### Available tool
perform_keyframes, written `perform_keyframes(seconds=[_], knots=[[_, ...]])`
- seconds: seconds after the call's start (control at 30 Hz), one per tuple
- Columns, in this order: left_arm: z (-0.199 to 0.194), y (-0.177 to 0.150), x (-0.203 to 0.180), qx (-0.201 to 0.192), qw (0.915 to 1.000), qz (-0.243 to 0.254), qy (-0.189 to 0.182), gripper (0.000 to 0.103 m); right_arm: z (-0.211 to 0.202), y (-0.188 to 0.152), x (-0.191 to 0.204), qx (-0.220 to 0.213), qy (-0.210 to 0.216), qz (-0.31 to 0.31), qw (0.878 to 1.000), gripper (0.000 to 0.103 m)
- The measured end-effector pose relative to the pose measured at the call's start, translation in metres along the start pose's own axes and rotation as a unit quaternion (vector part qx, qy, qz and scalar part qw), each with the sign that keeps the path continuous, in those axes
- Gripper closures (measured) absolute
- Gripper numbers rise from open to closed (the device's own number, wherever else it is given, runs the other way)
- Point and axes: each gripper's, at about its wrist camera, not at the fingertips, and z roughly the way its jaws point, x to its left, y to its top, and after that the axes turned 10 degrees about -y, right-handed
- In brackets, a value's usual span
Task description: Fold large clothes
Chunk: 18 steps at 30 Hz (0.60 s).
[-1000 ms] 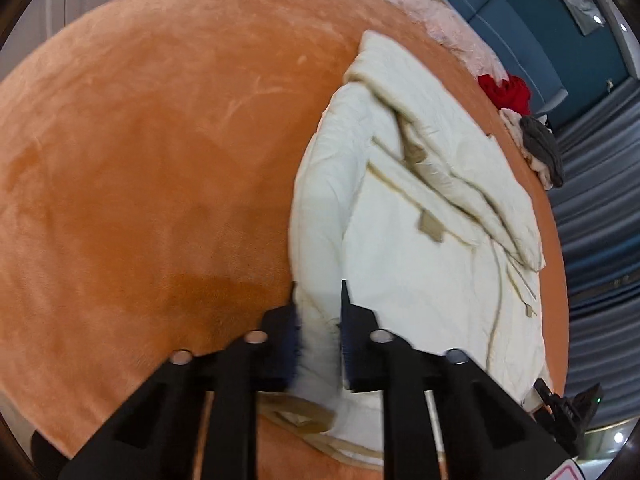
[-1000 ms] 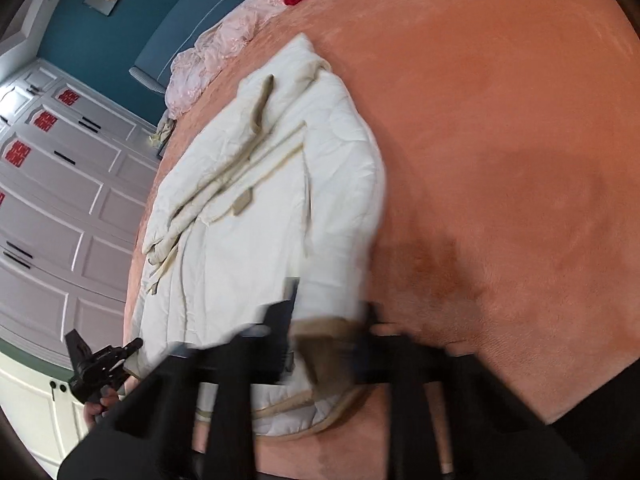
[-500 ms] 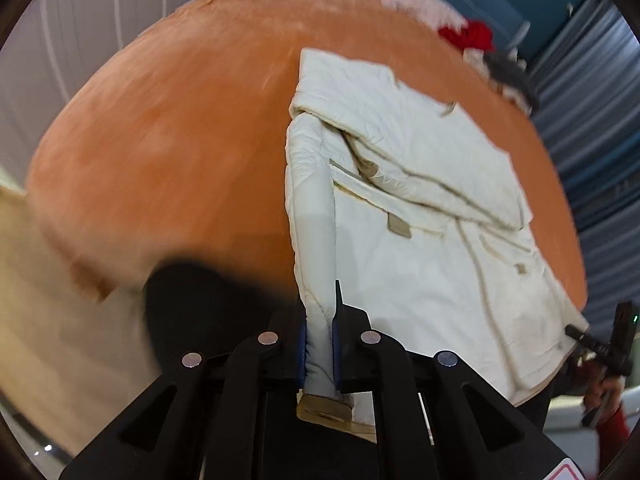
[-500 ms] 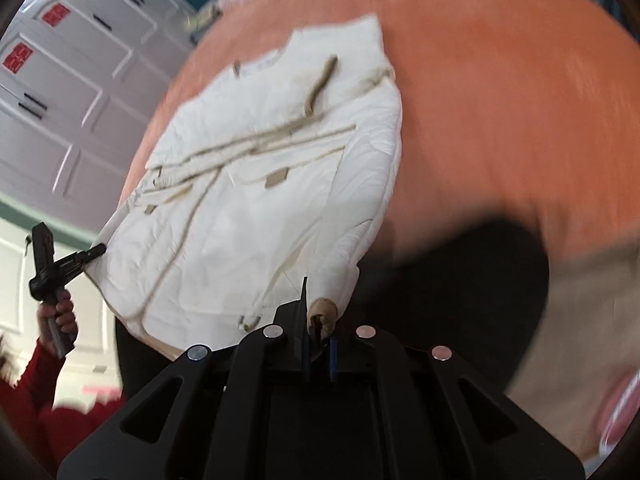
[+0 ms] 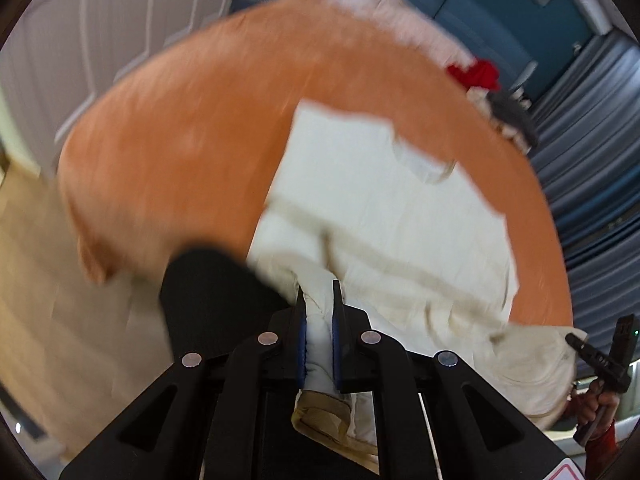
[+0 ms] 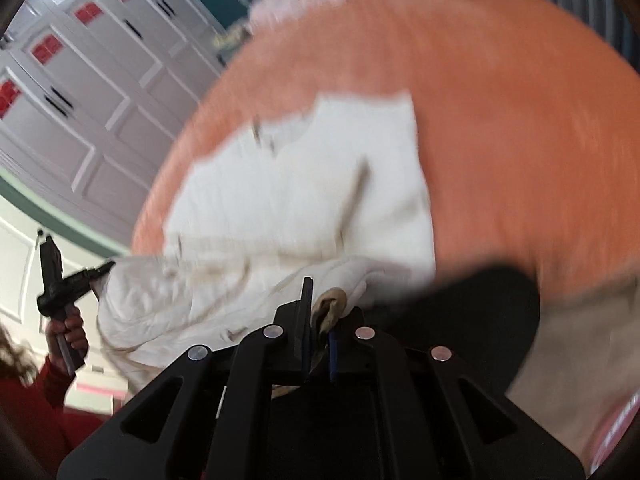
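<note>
A large cream jacket (image 5: pixel 384 208) with tan trim lies on the orange bed cover (image 5: pixel 180 152). Its near end is lifted off the bed and hangs between the two grippers. My left gripper (image 5: pixel 318 296) is shut on a cream sleeve end, and the tan cuff hangs out behind the pads. In the right wrist view the same jacket (image 6: pixel 296 196) spreads ahead. My right gripper (image 6: pixel 320 308) is shut on a tan-edged cuff of it. Each view shows the other gripper at the garment's far corner: the right one (image 5: pixel 596 356) and the left one (image 6: pixel 64 280), each held by a hand with a red sleeve.
Pink bedding (image 5: pixel 372 4), a red garment (image 5: pixel 476 74) and a dark item (image 5: pixel 512 114) lie at the bed's far end. White wardrobe doors (image 6: pixel 92 120) stand to one side and blue-grey curtains (image 5: pixel 592 184) to the other. A dark trouser leg (image 5: pixel 212 300) and wooden floor (image 5: pixel 36 280) lie below.
Both grippers have risen and drawn back past the bed's near edge with the sleeve ends pinched. The jacket's near part has lifted and stretched out. The floor has come into view.
</note>
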Motion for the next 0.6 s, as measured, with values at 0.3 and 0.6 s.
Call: perform_keyframes(seconds=[0.3, 0.6], knots=[[0.070, 0.111, -0.019, -0.061, 0.9968, 0.050, 0.011, 0.095, 0.060, 0.095, -0.019, -0.101, -0.011, 0.085, 0.991, 0.098], [0.140, 0.142, 0.006, -0.043, 0.9982, 0.017, 0.039, 0.087, 0.116, 0.133, -0.030, -0.106, -0.003, 0.147, 0.983, 0.086]])
